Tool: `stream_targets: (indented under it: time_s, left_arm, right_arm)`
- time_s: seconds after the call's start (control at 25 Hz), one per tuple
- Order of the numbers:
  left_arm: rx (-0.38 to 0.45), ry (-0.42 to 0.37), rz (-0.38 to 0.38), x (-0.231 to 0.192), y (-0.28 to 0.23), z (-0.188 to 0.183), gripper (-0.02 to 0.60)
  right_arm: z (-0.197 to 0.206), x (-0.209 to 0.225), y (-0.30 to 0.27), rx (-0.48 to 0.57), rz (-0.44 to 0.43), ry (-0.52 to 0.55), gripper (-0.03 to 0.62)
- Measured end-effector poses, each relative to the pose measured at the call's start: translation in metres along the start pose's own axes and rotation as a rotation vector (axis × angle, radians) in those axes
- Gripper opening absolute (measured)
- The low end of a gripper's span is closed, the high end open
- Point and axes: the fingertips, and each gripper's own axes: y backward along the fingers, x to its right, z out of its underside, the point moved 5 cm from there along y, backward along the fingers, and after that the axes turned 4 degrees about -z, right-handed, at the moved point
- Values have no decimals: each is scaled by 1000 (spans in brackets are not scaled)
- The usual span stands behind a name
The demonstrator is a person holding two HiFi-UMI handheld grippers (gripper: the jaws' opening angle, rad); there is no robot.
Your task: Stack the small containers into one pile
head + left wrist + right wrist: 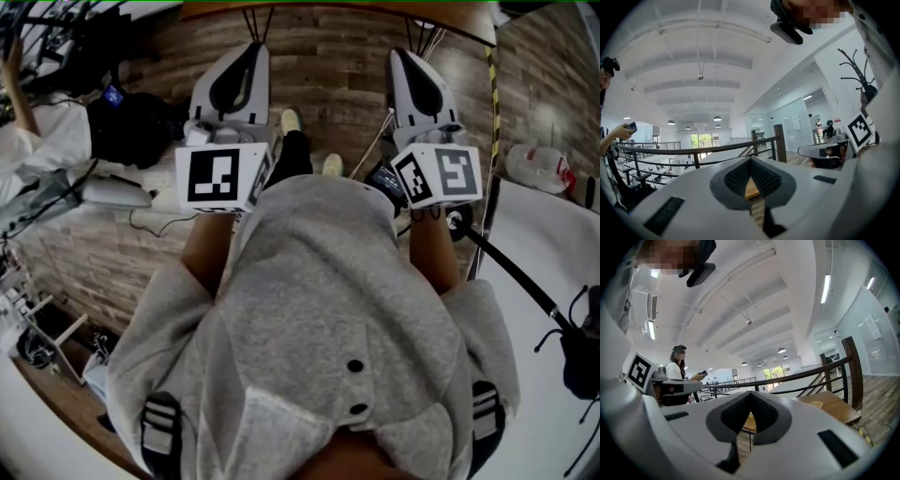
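Observation:
No stack of small containers shows in any view. A wooden table (834, 406) lies ahead in the right gripper view, with one small pale cup-shaped thing (816, 404) on it. In the head view both grippers are held at chest height in front of a grey hooded top (319, 309), pointing forward over the wooden floor. The left gripper (246, 52) is shut with nothing between its jaws, also seen in its own view as the left gripper (751, 161). The right gripper (405, 58) is likewise shut and empty, its tips meeting in the right gripper (750, 394) view.
A wooden table edge (337, 9) runs just beyond the gripper tips. A white table (548, 272) stands at the right, a black bag (131, 127) at the left. A dark railing (722, 150) crosses ahead. A person with a phone (679, 369) stands nearby.

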Motion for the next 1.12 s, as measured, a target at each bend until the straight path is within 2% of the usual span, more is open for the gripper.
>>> stream_targets:
  time_s: [0.24, 0.48, 0.84, 1.12]
  left_arm:
    - [-13, 40, 5, -33, -27, 10, 12]
    - [-28, 79, 34, -80, -70, 21, 12]
    - [-29, 100, 40, -127, -125, 26, 12]
    - [-14, 113, 48, -166, -147, 23, 12]
  right_arm:
    - [4, -1, -42, -34, -5, 4, 12]
    - [10, -2, -107, -77, -2, 14, 14]
    - [13, 8, -180, -113, 0, 15, 14]
    - [10, 0, -226, -131, 4, 33, 14]
